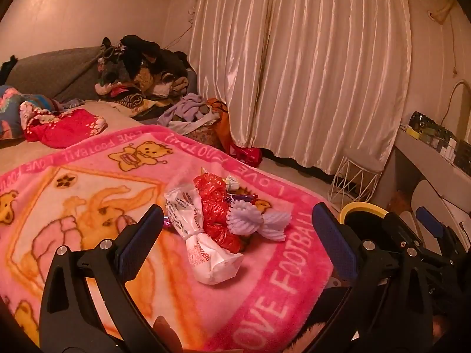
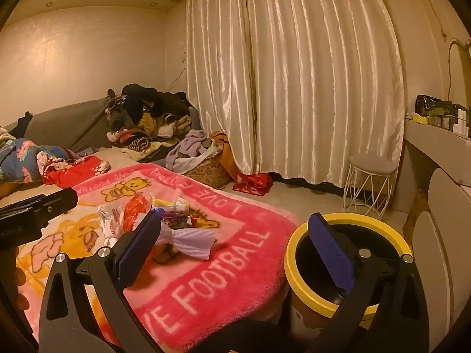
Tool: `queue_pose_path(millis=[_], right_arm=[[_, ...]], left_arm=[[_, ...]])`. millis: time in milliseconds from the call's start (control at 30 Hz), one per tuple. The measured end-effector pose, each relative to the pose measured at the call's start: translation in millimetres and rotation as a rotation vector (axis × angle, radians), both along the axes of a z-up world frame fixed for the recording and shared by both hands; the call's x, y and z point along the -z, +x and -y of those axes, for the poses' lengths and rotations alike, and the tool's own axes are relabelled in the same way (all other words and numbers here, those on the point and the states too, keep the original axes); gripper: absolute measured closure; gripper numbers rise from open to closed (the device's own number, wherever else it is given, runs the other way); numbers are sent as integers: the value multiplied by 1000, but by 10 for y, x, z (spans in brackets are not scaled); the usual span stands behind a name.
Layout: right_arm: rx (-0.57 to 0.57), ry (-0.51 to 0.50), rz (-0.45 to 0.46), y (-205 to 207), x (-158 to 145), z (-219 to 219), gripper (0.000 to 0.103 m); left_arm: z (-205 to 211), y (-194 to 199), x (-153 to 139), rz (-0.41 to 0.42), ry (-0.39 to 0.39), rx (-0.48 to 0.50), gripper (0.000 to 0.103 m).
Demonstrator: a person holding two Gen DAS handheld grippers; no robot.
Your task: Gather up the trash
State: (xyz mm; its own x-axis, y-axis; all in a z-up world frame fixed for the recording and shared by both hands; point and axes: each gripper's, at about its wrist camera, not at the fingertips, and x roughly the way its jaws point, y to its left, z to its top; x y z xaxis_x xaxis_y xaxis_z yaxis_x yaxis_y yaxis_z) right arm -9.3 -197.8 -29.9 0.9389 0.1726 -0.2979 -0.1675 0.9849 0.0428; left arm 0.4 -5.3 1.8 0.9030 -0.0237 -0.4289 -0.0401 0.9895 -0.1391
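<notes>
A small heap of trash lies on the pink blanket point(image 1: 88, 194): a crumpled white printed bag point(image 1: 203, 250), a red plastic wrapper point(image 1: 216, 206), a white foam net sleeve point(image 1: 259, 220) and small wrappers behind. My left gripper point(image 1: 238, 232) hovers open just in front of the heap, nothing between its fingers. In the right wrist view the same foam sleeve point(image 2: 191, 239) and red wrapper point(image 2: 135, 210) lie left of centre. My right gripper point(image 2: 235, 241) stands open over the blanket's edge, its right finger above the yellow-rimmed black bin point(image 2: 297, 264) beside the bed. The bin point(image 1: 363, 207) also peeks in at the left wrist view's right.
A pile of clothes point(image 1: 141, 70) sits at the bed's far end, with a red cloth point(image 1: 64, 129) on the left. A basket of laundry point(image 2: 203, 161) and a red bag point(image 2: 253, 184) stand by the curtain. A white wire stool point(image 2: 369, 182) and a cluttered shelf point(image 2: 435, 138) are on the right.
</notes>
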Motion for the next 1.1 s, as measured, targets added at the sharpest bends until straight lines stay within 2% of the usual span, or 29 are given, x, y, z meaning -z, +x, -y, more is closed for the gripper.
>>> queue_pose_path(millis=[1100], right_arm=[[5,1,-9,9,12,57,5]], left_arm=[[9,-10,-12,13,1,0,10]])
